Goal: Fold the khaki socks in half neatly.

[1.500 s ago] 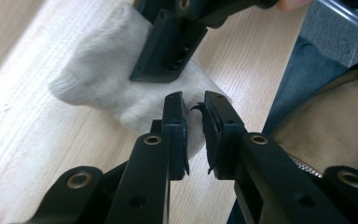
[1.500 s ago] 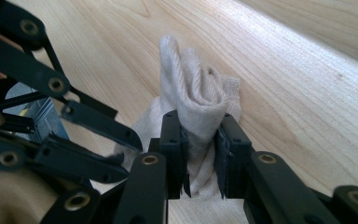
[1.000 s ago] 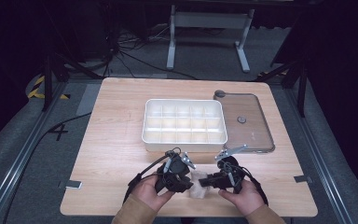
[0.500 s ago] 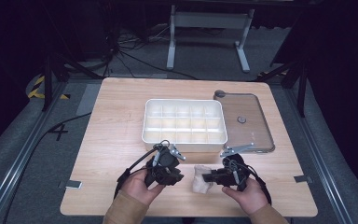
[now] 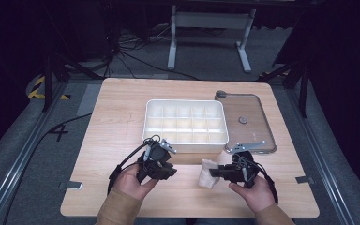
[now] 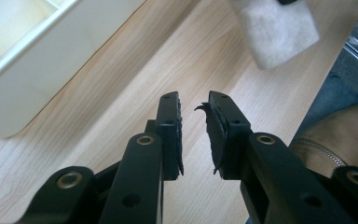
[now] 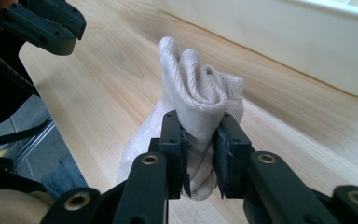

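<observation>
A rolled off-white sock hangs just above the wooden table near its front edge. My right gripper is shut on it; in the right gripper view the pads squeeze the sock at its waist. My left gripper stands a short way to the left of the sock, open. Its jaws have just been opening, and in the left gripper view nothing lies between its fingertips. The sock shows at the top right of that view.
A white box with several compartments sits mid-table just beyond both grippers. Its clear lid lies flat to the right. The front table edge is close under the person's hands.
The left gripper has come off the sock and drawn away to the left with its jaws parted. The right gripper keeps the sock and has lifted slightly.
</observation>
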### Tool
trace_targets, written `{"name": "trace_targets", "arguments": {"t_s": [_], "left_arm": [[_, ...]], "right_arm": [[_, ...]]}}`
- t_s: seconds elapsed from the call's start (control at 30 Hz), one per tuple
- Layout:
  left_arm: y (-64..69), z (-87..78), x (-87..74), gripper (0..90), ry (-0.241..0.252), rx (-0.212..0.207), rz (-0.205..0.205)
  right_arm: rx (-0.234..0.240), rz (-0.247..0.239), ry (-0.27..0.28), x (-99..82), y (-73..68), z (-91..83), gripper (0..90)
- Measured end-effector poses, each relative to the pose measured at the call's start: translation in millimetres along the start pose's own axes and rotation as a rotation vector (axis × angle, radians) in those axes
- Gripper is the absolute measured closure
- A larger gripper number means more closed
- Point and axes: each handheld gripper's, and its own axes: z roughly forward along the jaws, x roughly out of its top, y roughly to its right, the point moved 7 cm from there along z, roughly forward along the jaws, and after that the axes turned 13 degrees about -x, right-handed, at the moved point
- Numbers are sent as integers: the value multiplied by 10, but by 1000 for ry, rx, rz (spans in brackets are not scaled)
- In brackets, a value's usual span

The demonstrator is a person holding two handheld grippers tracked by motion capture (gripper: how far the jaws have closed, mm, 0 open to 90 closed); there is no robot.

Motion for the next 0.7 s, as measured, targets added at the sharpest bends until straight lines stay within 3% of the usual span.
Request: {"name": "trace_targets", "arguments": {"t_s": [0.7], "left_arm": [[-155, -170, -89, 730, 35, 25, -55]], "right_arm": [[-81, 5, 71, 100, 250, -180, 755]]}}
